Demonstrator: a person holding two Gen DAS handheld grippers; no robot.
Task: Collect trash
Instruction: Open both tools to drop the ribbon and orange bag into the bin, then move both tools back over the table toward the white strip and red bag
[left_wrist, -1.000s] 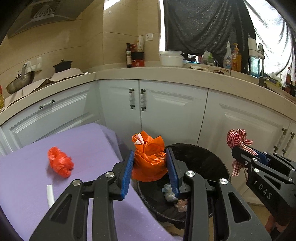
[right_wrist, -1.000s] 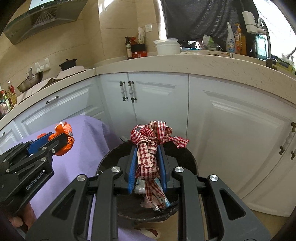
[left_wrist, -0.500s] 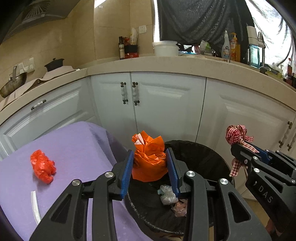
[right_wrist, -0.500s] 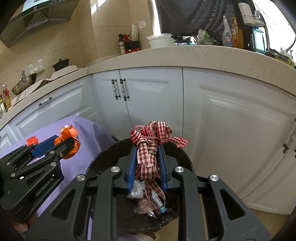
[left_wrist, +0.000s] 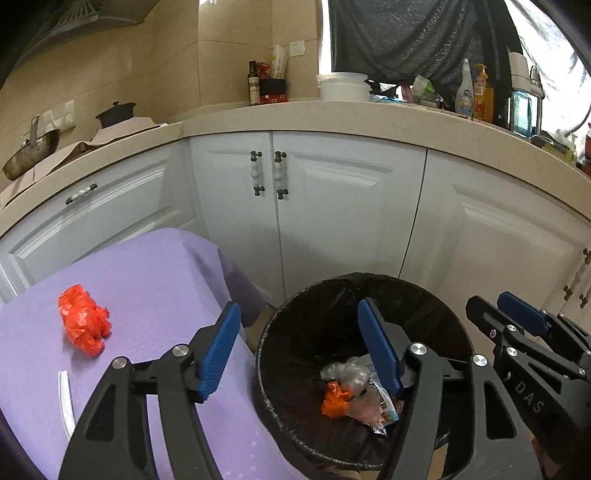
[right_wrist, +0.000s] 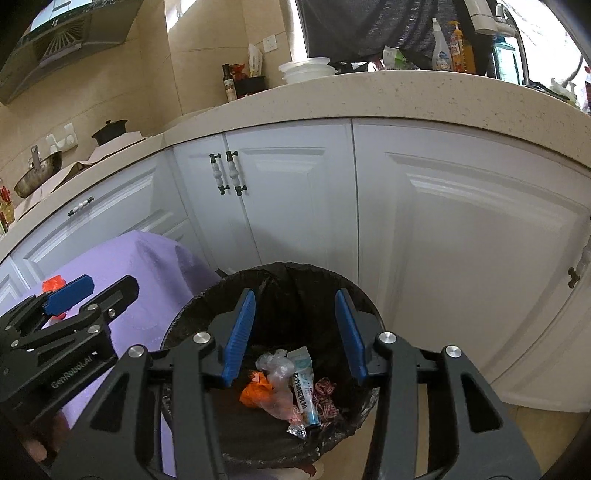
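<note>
Crumpled orange paper wad (left_wrist: 334, 400) and red-white checked ribbon (right_wrist: 327, 400) lying at bottom of round black-lined trash bin (left_wrist: 295, 306), among clear plastic scraps and a blue-white wrapper (right_wrist: 304, 391). Left gripper (left_wrist: 299, 350) above bin's near-left rim, jaws opening, nothing between blue pads. Right gripper (right_wrist: 293, 332) over bin mouth, jaws likewise opening, empty. Crumpled red plastic piece (left_wrist: 83, 325) resting on purple cloth-covered table (left_wrist: 155, 273) just left of bin, well apart from both grippers. Thin white strip (left_wrist: 65, 402) nearer table's front edge. White cabinet doors (left_wrist: 332, 221) behind bin, beige countertop (left_wrist: 351, 118) above.
</note>
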